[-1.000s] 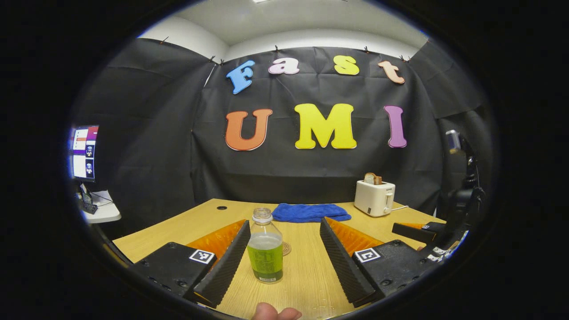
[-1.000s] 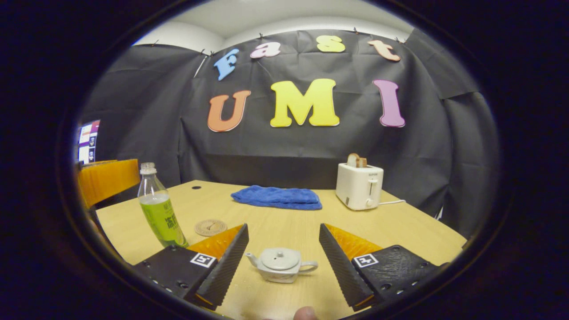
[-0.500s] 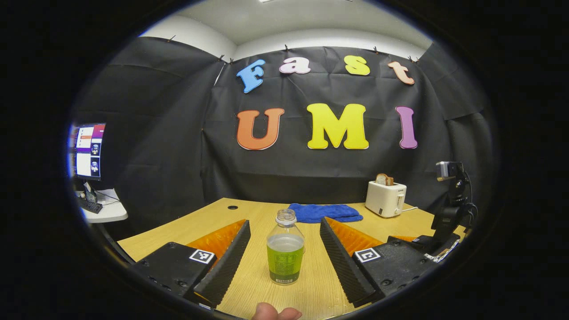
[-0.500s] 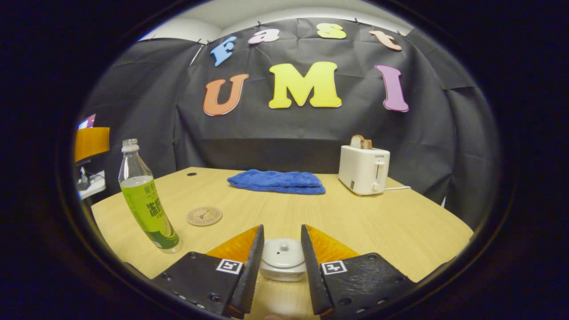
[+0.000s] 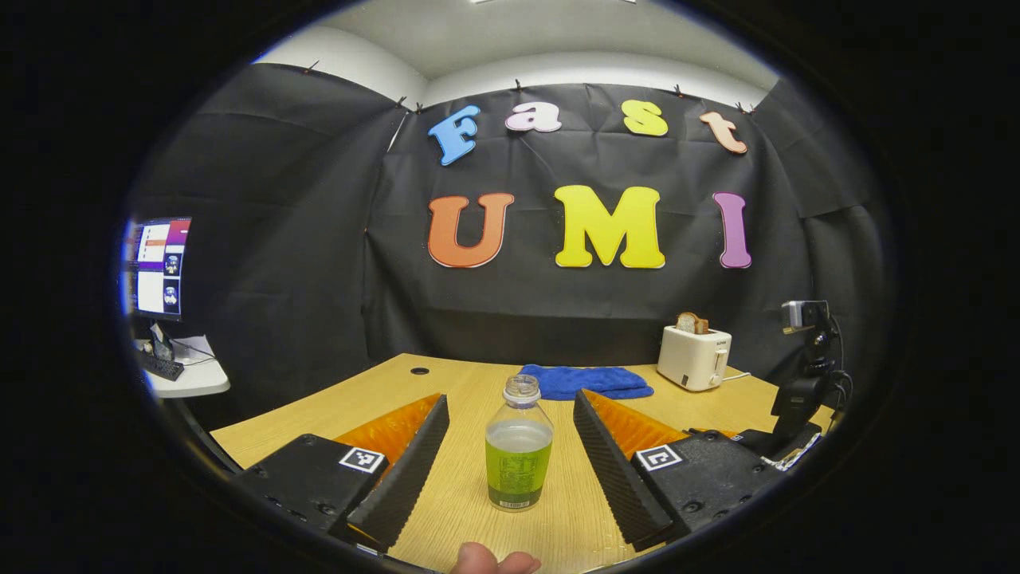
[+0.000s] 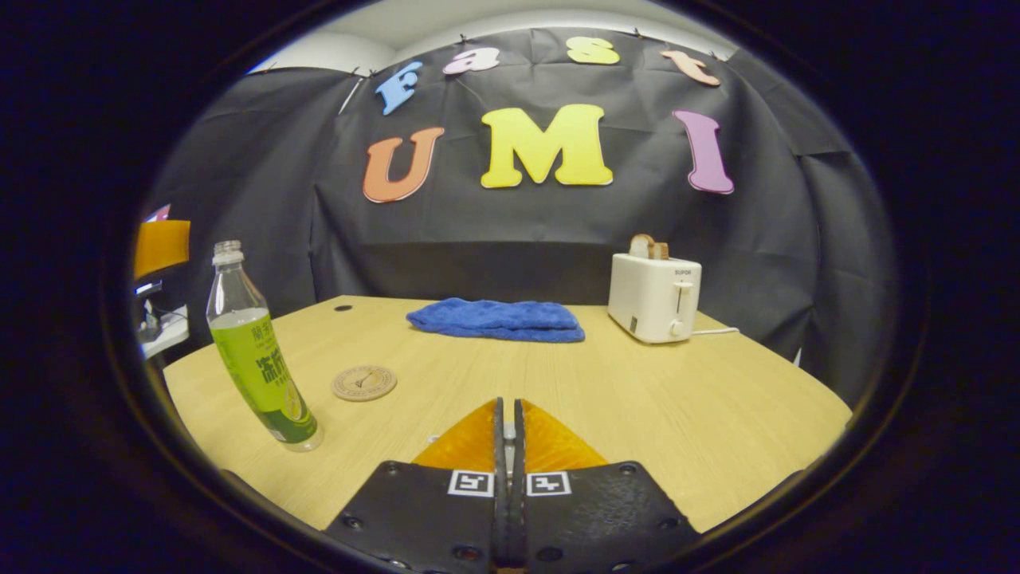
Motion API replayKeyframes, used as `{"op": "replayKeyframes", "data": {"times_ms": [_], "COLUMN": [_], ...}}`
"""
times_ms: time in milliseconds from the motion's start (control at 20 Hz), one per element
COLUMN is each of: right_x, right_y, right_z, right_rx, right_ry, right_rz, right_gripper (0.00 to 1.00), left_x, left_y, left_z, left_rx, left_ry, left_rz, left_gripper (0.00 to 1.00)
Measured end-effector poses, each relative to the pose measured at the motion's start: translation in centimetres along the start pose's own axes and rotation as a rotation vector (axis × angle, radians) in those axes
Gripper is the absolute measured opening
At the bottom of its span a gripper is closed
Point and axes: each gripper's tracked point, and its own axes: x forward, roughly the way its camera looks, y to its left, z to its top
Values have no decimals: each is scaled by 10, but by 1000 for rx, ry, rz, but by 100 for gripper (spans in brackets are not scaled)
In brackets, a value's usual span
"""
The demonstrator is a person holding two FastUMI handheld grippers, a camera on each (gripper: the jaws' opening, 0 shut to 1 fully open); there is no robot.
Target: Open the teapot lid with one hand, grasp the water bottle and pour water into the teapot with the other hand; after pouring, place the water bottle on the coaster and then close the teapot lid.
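Left gripper: we hold it wide open, one finger on each side of the water bottle, not touching.
Right gripper: fingers nearly together; what they pinch we cannot tell.
Coaster: just beside the bottle on our table.

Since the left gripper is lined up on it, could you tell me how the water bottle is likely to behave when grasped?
The water bottle is tall and narrow, so a push high up would probably tip it. It looks uncapped and roughly half full, so tilting may spill. Its thin clear wall will likely flex under the left gripper, whose jaws stand open either side.
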Motion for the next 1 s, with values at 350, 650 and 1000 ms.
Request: {"op": "replayKeyframes", "data": {"times_ms": [350,650,1000], "right_x": [-9,-28,-45], "right_y": [-3,-17,-35], "right_z": [24,40,47], "right_rx": [30,26,10], "right_ry": [-55,-68,-90], "right_rz": [27,52,47], "right_gripper": [0,0,0], "left_x": [2,6,-1], "left_y": [-1,-15,-7], "left_z": [-7,-26,-75], "left_rx": [15,20,37], "left_ry": [20,62,161], "left_rz": [-13,-27,-10], "left_gripper": [98,98,99]}}
